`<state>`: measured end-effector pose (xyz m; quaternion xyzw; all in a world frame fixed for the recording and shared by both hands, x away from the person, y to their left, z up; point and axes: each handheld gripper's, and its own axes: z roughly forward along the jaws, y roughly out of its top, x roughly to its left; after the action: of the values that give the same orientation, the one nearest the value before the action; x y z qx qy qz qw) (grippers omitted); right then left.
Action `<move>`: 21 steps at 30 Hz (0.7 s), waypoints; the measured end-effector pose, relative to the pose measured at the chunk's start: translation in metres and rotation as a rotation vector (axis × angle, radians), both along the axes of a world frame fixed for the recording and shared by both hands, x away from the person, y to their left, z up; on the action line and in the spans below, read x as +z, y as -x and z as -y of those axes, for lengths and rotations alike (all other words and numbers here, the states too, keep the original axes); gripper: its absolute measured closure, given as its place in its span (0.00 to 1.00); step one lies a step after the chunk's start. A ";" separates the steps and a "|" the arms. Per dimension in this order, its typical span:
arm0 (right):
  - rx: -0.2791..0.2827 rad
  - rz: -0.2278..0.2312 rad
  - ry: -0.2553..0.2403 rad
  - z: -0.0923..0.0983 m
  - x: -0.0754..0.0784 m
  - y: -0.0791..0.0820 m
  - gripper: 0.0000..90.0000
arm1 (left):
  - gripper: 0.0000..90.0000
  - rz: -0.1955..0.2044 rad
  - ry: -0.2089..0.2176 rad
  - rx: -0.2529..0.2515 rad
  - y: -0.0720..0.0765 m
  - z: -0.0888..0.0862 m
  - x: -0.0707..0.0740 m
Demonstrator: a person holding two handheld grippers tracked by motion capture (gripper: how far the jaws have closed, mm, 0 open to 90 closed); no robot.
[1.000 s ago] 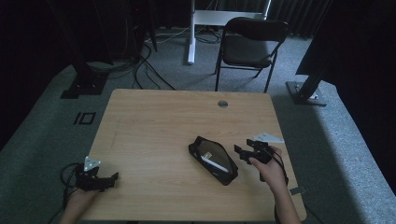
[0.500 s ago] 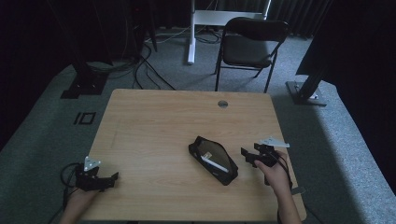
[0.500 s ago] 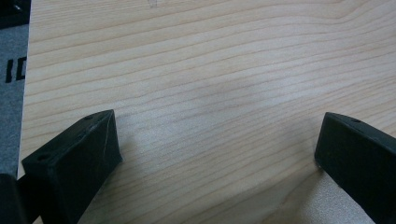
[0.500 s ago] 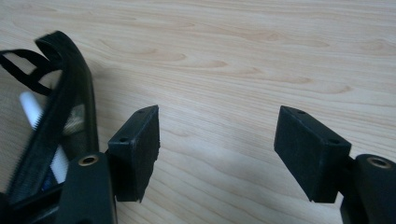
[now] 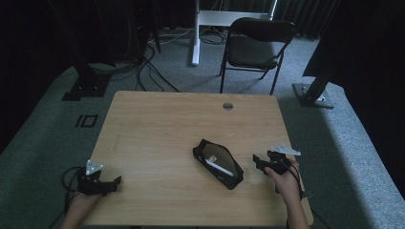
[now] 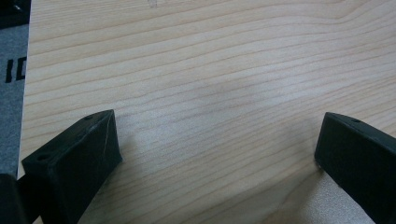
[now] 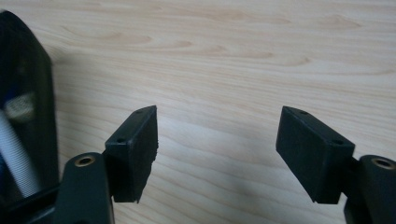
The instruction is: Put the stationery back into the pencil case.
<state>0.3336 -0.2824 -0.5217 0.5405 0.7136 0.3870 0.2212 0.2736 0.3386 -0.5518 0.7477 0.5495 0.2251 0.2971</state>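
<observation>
The right gripper [image 5: 261, 163] drew back to the right of the open black pouch [image 5: 218, 163] mid-table, jaws just widened, nothing between them; the left gripper [image 5: 112, 182] sat open at the near-left, so the drop-off looked done

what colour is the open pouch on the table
Black, with a white pen-like item inside; the pouch shows best in the high view.

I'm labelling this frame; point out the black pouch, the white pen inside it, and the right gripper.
black pouch [image 5: 205, 149]: high view, its upper rim.
white pen [image 5: 218, 167]: high view, mid-barrel.
right gripper [image 5: 257, 162]: high view, between its fingertips.
</observation>
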 end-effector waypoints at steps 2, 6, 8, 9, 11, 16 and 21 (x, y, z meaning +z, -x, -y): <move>-0.019 0.001 0.002 0.002 -0.001 0.001 0.32 | 0.00 0.000 0.000 0.000 0.000 0.000 0.000; -0.045 -0.003 0.021 0.005 -0.004 0.004 0.32 | 0.00 0.000 0.000 0.000 0.000 0.000 0.000; -0.055 -0.001 0.035 0.007 -0.005 0.006 0.32 | 0.00 0.000 0.000 0.000 0.000 0.000 0.000; -0.065 -0.001 0.038 0.007 -0.006 0.006 0.31 | 0.00 0.000 0.000 0.000 0.000 0.000 0.000; -0.075 -0.004 0.041 0.008 -0.006 0.007 0.31 | 0.00 0.000 0.000 0.000 0.000 0.000 0.000; -0.126 -0.008 0.068 0.014 -0.010 0.011 0.31 | 0.00 0.000 0.000 0.000 0.000 0.000 0.000; -0.155 -0.010 0.080 0.019 -0.011 0.015 0.30 | 0.00 0.000 0.000 0.000 0.000 0.000 0.000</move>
<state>0.3188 -0.3015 -0.5324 0.5868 0.6855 0.3370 0.2687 0.2736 0.3385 -0.5518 0.7477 0.5495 0.2251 0.2971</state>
